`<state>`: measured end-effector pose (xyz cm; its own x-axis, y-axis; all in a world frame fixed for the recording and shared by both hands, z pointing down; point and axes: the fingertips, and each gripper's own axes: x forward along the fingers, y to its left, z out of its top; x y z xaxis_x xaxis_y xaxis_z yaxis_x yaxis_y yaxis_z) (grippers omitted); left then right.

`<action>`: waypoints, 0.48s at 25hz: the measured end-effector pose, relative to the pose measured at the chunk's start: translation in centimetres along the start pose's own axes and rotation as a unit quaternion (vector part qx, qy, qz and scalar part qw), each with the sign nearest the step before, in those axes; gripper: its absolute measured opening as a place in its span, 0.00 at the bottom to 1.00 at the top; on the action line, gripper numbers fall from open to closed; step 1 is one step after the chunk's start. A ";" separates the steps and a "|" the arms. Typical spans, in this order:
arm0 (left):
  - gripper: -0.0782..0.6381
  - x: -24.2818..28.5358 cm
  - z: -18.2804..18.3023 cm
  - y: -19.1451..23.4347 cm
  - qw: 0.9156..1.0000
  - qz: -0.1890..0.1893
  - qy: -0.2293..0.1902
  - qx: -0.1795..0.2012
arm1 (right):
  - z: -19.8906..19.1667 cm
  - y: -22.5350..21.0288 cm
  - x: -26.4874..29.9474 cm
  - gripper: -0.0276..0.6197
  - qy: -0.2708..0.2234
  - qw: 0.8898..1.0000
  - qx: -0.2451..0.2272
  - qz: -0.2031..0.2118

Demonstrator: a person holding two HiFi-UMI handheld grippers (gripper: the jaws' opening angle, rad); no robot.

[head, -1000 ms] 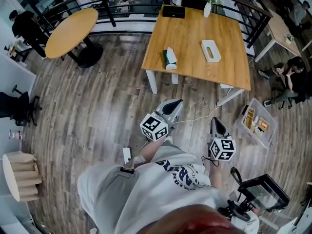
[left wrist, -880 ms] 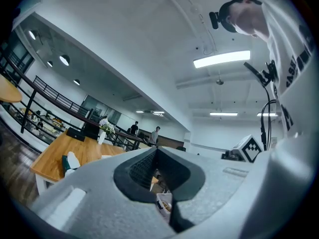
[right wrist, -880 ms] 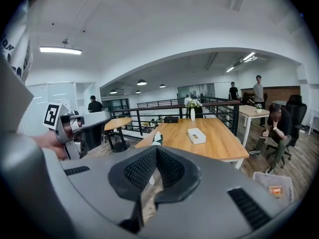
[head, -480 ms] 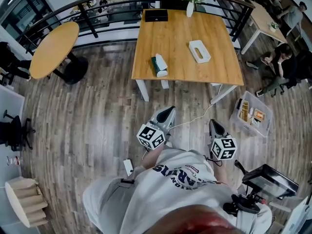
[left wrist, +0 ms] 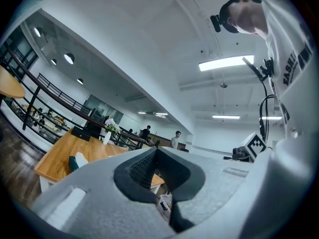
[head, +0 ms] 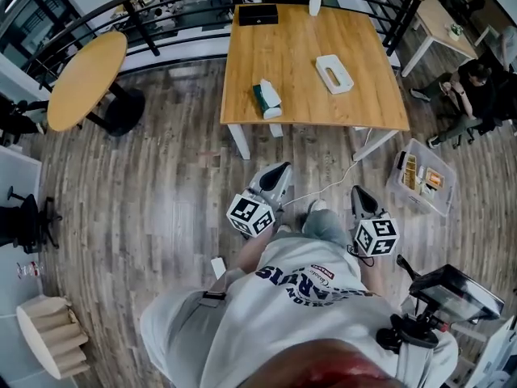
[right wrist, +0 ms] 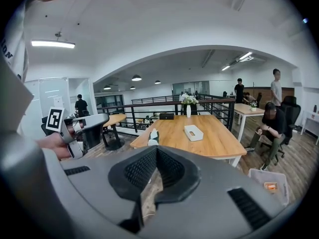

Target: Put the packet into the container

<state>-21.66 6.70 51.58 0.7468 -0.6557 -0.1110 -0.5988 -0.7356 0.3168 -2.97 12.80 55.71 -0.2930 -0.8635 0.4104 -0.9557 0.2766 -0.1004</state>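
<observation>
Pointing toward the table, the left gripper and right gripper are held closed and empty. The packet is judged well out of reach.

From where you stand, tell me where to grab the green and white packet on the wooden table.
Grip the packet across its narrow width, near mid-length. It sits by the near left corner of the wooden table, its long axis running roughly away from you, so coming from above at that near edge looks best. Nothing crowds it.
</observation>
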 end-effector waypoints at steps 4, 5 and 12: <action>0.12 -0.3 -0.2 -0.2 1.000 0.001 0.005 0.001 | 0.5 -0.1 1.0 0.05 -0.008 1.000 0.002 -0.001; 0.12 -0.4 -0.3 -0.1 1.000 0.002 0.006 0.001 | 0.6 0.0 1.4 0.05 -0.009 1.000 0.001 0.001; 0.12 -0.8 -0.1 1.8 0.999 0.033 0.005 0.007 | 1.9 0.7 4.7 0.05 -0.016 0.999 -0.006 0.031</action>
<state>-23.29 5.93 52.31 0.7090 -0.7005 -0.0813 -0.6501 -0.6939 0.3097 -5.08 8.15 55.86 -0.3535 -0.8573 0.3742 -0.9350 0.3359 -0.1137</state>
